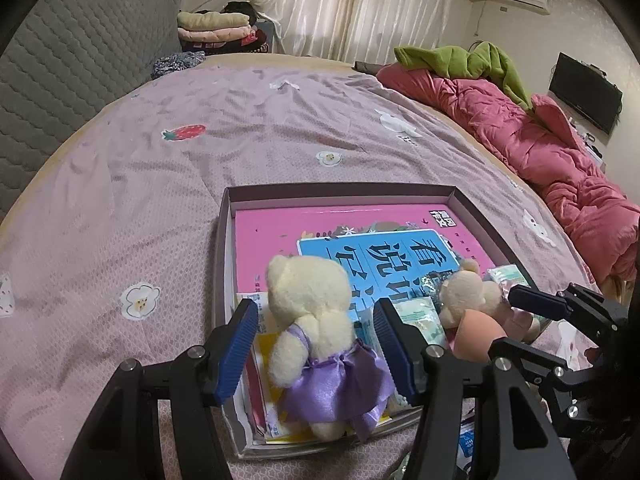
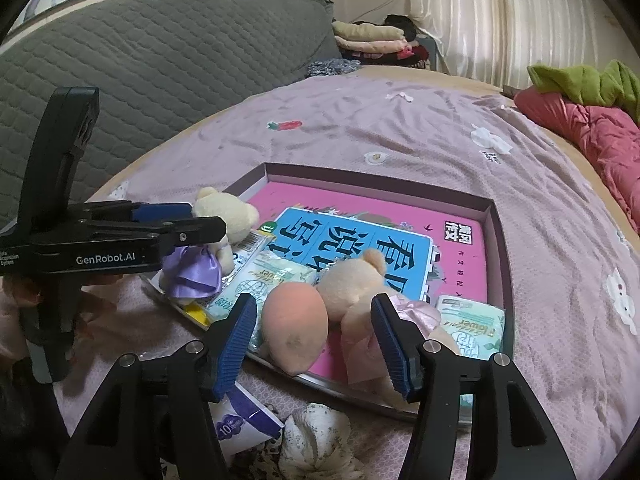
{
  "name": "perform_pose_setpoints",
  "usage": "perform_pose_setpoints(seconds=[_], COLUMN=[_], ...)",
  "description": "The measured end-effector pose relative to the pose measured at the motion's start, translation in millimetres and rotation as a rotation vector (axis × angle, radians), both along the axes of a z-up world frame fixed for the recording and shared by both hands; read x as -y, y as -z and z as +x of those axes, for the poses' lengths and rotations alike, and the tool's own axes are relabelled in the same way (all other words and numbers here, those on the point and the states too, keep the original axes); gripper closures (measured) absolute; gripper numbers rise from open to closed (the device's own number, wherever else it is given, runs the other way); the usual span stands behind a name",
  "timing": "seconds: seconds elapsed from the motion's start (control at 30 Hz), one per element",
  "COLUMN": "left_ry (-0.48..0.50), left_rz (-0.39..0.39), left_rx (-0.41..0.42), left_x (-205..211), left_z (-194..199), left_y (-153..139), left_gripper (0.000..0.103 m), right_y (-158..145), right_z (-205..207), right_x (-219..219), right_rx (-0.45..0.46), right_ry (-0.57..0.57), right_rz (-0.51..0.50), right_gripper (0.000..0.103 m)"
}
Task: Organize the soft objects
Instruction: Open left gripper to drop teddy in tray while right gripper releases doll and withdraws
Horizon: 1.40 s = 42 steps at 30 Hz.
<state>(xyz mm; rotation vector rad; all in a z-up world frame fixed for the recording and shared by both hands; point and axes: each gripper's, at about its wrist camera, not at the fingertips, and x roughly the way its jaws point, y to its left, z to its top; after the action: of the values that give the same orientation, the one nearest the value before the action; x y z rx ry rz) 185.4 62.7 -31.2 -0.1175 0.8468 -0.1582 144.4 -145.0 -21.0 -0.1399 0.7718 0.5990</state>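
Left gripper point(image 1: 316, 344): jaws wide open, straddling the cream bear in purple dress point(image 1: 316, 344); pads clear of it on both sides, nothing gripped. Bear sits upright at the near-left end of the shallow box point(image 1: 224, 264), back to the camera.

Right gripper point(image 2: 314, 348): jaws wide open, holding nothing. Between them sit the peach plush point(image 2: 296, 328) and the tan bear in pink dress point(image 2: 360, 292), touching each other, at the box's near edge.

Outside the box, nearest the right camera: a white-and-purple packet point(image 2: 240, 426) and a crumpled patterned cloth point(image 2: 316, 444), both partly hidden by the gripper frame; can't tell what the cloth is.

Box contents: pink book point(image 2: 360, 220) with blue title panel lying flat as the base layer, green tissue packs point(image 2: 472, 328) on top, one by the right wall, others between the two bears. Yellow item point(image 1: 268, 344) under the purple-dress bear, mostly covered, unidentifiable.

Box rests on the lilac bedspread point(image 1: 200, 128). Farther back: red quilt point(image 1: 520, 132) with green garment point(image 1: 460, 60) on top, grey quilted headboard point(image 2: 160, 52), folded clothes stack point(image 1: 216, 28), curtains point(image 1: 352, 4).
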Motion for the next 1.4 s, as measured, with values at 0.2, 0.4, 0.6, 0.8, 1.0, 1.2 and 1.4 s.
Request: perform_pose_setpoints(seconds=[0.2,0.4,0.6,0.8,1.0,1.2,1.4], left_ry=[-0.013,-0.027,-0.031,-0.027,-0.038,-0.032,-0.027], left_rz=[-0.021,-0.021,-0.034,-0.032,-0.096,-0.101,-0.092], left_rx=[0.032,0.07,0.107,0.101,0.055,0.026,-0.012], left_x=[-4.8,-8.7,-8.9,-3.2,-4.1,-0.3,3.1], left_z=[-2.8,-10.8,-24.0,-37.8,-47.8,-58.8,-70.2], left_y=[-8.3,-18.9,-29.8,-31.0,-24.5,-20.3,-15.9], left_gripper=[0.043,0.043,0.043,0.043,0.043,0.043,0.043], right_y=[-4.1,-11.1,-15.3,-23.5,-25.2,-27.7,-27.9], right_z=[-0.6,-2.5,-7.9,-19.8,-31.4,-43.9,-58.4], right_x=[3.3,10.5,18.9,31.1,40.7,46.3,50.3], right_rx=[0.027,0.057,0.08,0.116,0.111,0.101,0.092], right_ry=[0.015,0.022,0.03,0.045,0.056,0.043,0.035], right_rz=[0.002,0.016,0.018,0.009,0.012,0.023,0.016], right_gripper=[0.04,0.034,0.034,0.034,0.034,0.034,0.034])
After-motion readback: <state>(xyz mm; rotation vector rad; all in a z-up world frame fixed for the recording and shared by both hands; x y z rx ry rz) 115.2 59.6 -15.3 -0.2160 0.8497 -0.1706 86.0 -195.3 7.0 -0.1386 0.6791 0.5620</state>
